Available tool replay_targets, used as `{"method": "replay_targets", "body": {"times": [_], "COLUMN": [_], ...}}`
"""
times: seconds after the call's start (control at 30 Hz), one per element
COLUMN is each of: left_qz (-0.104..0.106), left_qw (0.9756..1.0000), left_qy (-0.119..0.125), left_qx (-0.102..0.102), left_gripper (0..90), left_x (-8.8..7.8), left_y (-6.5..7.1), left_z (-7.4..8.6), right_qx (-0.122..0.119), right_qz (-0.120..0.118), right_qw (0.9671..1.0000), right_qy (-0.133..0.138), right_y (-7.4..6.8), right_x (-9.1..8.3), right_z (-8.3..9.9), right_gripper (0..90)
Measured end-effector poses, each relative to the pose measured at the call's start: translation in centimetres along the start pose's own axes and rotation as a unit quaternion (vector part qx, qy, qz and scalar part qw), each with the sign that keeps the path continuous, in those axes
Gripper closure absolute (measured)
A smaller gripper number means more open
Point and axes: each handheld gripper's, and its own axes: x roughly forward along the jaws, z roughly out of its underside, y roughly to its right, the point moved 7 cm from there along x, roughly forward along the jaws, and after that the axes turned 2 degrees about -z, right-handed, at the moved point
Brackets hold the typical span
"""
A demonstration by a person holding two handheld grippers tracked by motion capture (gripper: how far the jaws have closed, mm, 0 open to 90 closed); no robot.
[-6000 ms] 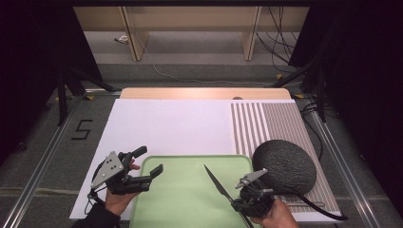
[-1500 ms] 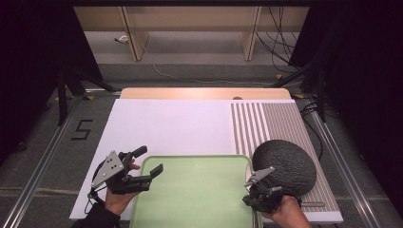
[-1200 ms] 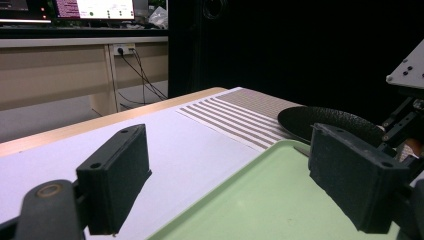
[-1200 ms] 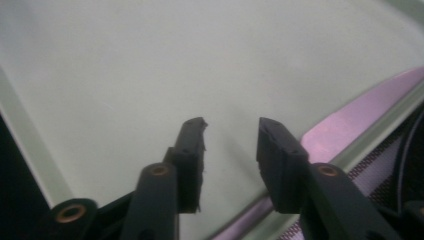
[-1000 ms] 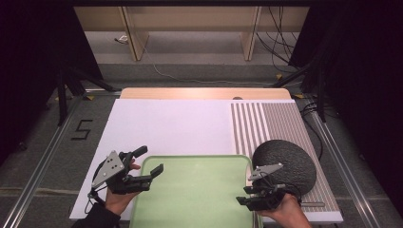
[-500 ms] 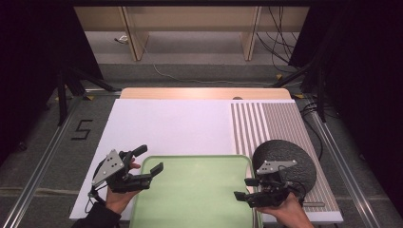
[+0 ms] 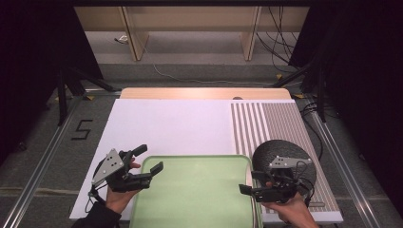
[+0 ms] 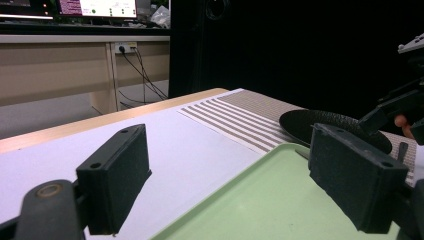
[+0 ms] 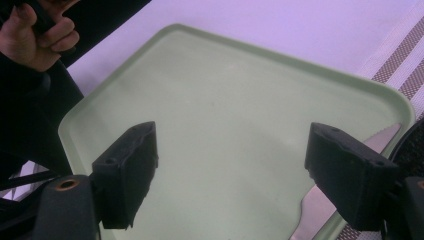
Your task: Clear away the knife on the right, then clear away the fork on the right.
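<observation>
Looking down on a table covered by a white mat (image 7: 176, 123), with a brown-and-white striped placemat (image 7: 266, 118) along its right side. A pale green tray (image 7: 190, 156) sits at the near edge. A round black plate (image 7: 285, 147) rests on the striped mat, just beside the tray's right rim.

The left gripper (image 7: 151, 156) hovers at the tray's left rim, jaws spread wide and empty. The right gripper (image 7: 247, 183) hangs over the tray's right rim and points left across the tray. Its jaws have just been opening and now stand wide apart, with nothing between them but the bare tray floor below.

In the right gripper view, a silver table knife (image 9: 312, 212) lies along the tray's right rim, in the narrow strip between tray and plate. Its long axis runs along that rim, tip pointing away from the person. It sits off to one side of the gripper's open gap, partly hidden under the jaw nearest the plate.

The right gripper is by far the nearer to the knife; the left is well apart, across the whole tray. Any regrasp would likely need the right gripper to shift sideways toward the plate.
</observation>
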Motion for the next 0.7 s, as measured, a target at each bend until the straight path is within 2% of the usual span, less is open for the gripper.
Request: {"method": "replay_targets", "body": {"times": [0.4, 0.7], "left_qz": [0.0, 0.0], "left_qw": [1.0, 1.0], "left_qy": [-0.001, 0.0], "left_qx": [0.002, 0.007], "left_gripper": [16.3, 16.3], "left_x": [0.0, -0.2], "left_y": [0.0, 0.2], "left_z": [0.0, 0.0], "right_qx": [0.007, 0.01], "right_qz": [0.015, 0.047], "right_qw": [0.9997, 0.9981], "right_qy": [0.017, 0.039], "right_y": [0.6, 1.5], "right_x": [-0.7, -2.4], "right_z": [-0.2, -0.1], "right_gripper": [18.8, 18.8]}}
